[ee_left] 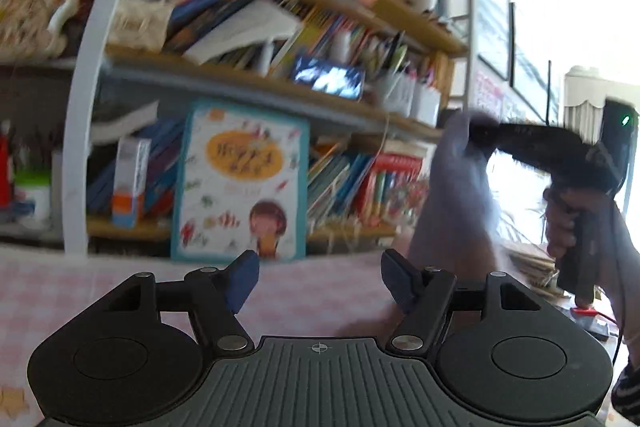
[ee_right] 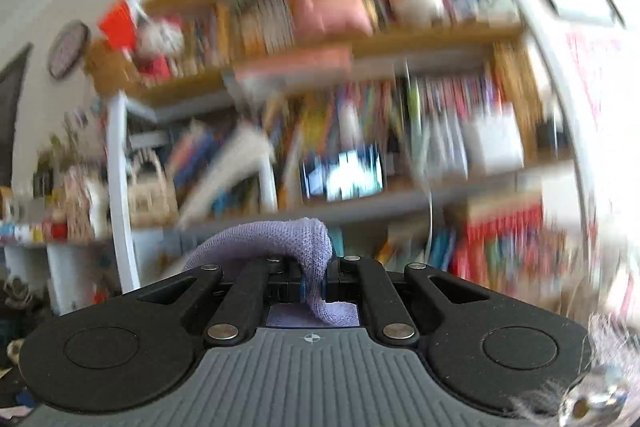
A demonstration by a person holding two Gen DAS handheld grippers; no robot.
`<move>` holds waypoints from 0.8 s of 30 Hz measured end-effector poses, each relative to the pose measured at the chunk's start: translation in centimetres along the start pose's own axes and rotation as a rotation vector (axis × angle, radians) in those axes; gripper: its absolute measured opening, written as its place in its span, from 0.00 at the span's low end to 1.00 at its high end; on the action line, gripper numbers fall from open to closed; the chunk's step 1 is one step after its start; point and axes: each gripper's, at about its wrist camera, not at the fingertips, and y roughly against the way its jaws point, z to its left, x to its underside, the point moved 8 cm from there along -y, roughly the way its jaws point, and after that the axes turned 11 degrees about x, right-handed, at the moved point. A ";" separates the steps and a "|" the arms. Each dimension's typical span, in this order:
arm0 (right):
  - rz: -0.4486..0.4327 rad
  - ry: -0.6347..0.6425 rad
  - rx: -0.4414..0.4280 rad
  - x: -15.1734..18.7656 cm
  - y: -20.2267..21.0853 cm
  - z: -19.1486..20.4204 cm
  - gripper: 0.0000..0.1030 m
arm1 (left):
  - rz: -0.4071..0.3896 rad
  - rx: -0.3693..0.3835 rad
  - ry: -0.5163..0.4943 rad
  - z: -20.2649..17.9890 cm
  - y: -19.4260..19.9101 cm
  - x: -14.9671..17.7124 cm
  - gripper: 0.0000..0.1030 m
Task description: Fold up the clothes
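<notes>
Left wrist view: left hand-held gripper [ee_left: 319, 281] spread wide, nothing between, above pink-checked surface [ee_left: 60, 291]. Bookshelf [ee_left: 256, 75] crammed w/ books, pen cups. Lilac cloth [ee_left: 460, 195] hanging from right hand-held gripper [ee_left: 478, 133], lifted off surface. Right wrist view only: pinched tight on cloth, knit texture visible.

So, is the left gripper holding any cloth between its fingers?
No, the left gripper is open with nothing between its blue fingertips; the purple cloth hangs from the right gripper.
</notes>
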 end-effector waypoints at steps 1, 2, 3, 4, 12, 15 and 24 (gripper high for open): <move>0.049 -0.017 0.001 1.1 -0.7 -0.1 0.06 | 0.009 -0.001 0.016 0.3 0.2 0.3 0.68; 0.087 -0.035 0.003 2.2 -1.3 -0.2 0.06 | 0.018 -0.003 0.032 0.7 0.4 0.7 0.68; 0.125 -0.054 0.004 3.3 -2.0 -0.3 0.06 | 0.014 -0.015 0.035 1.0 0.4 0.6 0.69; 0.147 -0.069 0.002 3.9 -2.4 -0.1 0.06 | 0.010 -0.028 0.037 1.2 0.5 0.5 0.70; -0.271 -0.007 -0.043 -3.5 1.7 5.4 0.06 | -0.023 -0.132 0.053 3.6 1.0 -0.3 0.70; -0.283 -0.037 -0.146 -5.0 2.4 6.7 0.06 | -0.033 -0.165 0.085 4.7 1.5 -0.3 0.70; 0.563 0.013 -0.536 13.7 1.3 14.4 0.06 | -0.040 -0.249 0.212 8.3 2.9 0.2 0.70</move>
